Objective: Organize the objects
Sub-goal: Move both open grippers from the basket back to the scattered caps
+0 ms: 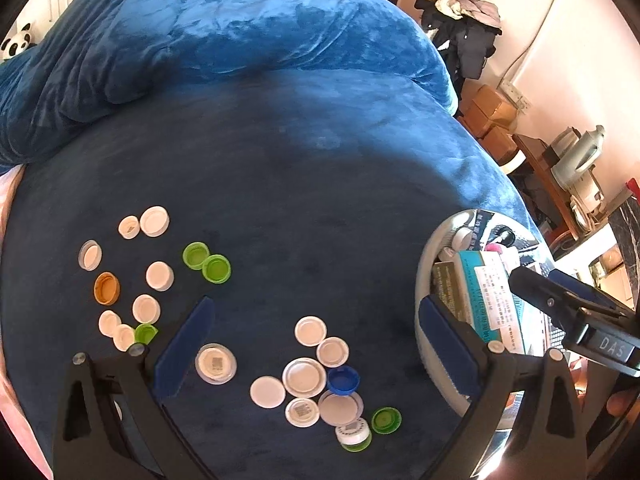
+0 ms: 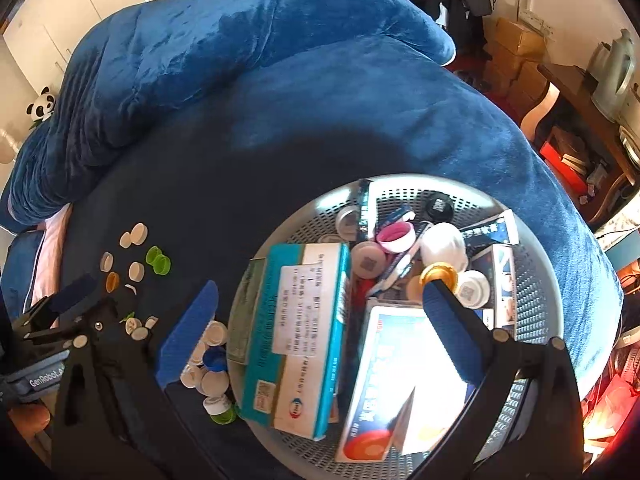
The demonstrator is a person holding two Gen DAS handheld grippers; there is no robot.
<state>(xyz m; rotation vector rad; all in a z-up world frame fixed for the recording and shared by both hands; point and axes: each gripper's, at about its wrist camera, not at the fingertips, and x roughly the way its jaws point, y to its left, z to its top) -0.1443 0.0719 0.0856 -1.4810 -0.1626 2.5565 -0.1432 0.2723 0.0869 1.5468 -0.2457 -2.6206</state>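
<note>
Blue blanket (image 1: 300, 184) under both claws, left claw (image 1: 316, 344) agape above caps (image 1: 304, 376), right claw (image 2: 320, 332) agape over basket (image 2: 536, 248).

A bed with a blue blanket (image 1: 300, 168) is holding everything. Loose bottle caps (image 1: 304, 376) are lying scattered across the lower left and bottom centre of the frame, a round perforated basket (image 2: 532, 264) is sitting at lower right, and a bunched-up quilt (image 1: 200, 40) is filling the top.
</note>
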